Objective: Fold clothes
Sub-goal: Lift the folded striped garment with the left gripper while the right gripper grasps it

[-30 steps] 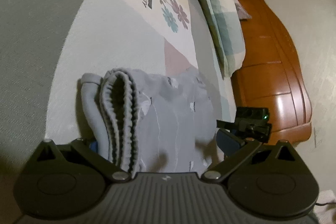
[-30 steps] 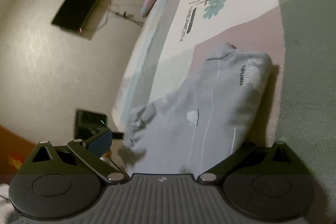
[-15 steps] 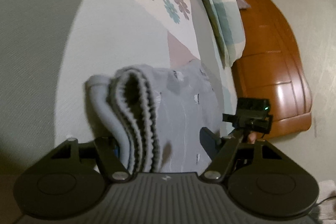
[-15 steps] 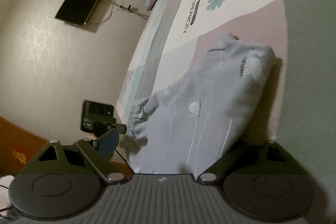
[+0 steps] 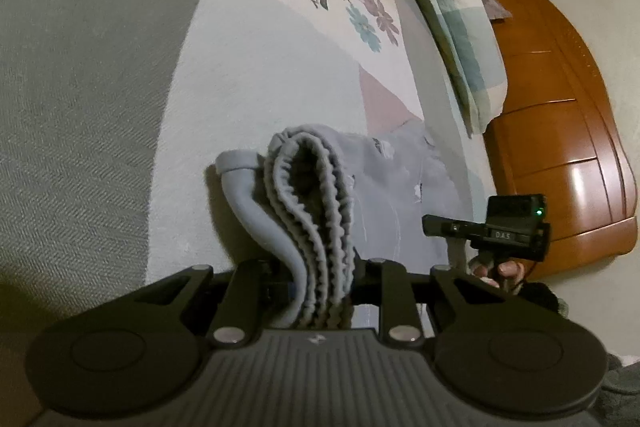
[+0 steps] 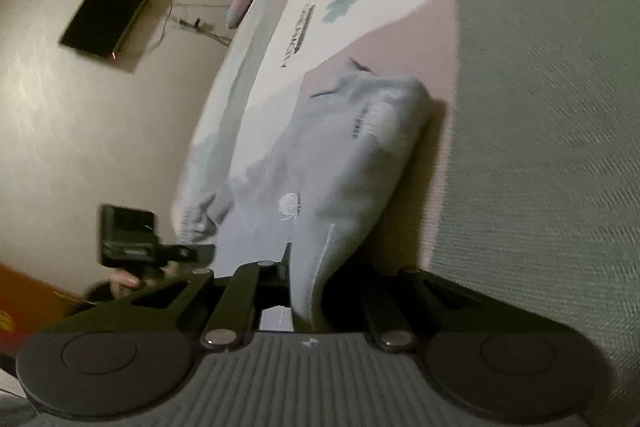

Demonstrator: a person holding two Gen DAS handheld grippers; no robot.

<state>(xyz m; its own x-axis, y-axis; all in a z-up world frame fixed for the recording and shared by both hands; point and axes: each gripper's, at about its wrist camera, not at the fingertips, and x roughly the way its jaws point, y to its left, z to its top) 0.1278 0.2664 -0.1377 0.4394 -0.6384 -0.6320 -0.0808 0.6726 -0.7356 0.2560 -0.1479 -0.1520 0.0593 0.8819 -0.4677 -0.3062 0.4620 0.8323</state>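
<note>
Bedsheet (image 5: 248, 75) beneath, both grippers, left (image 5: 318, 283) and right (image 6: 308, 291), have just clamped the grey trousers (image 5: 384, 195), apparently ready to lift.

bedsheet (image 5: 256, 75) | dark printed word by flowers, mirrored, not clearly legible

Grey garment (image 5: 384, 195), white motifs; pastel-block bedsheet (image 5: 256, 39), flower print.
</note>
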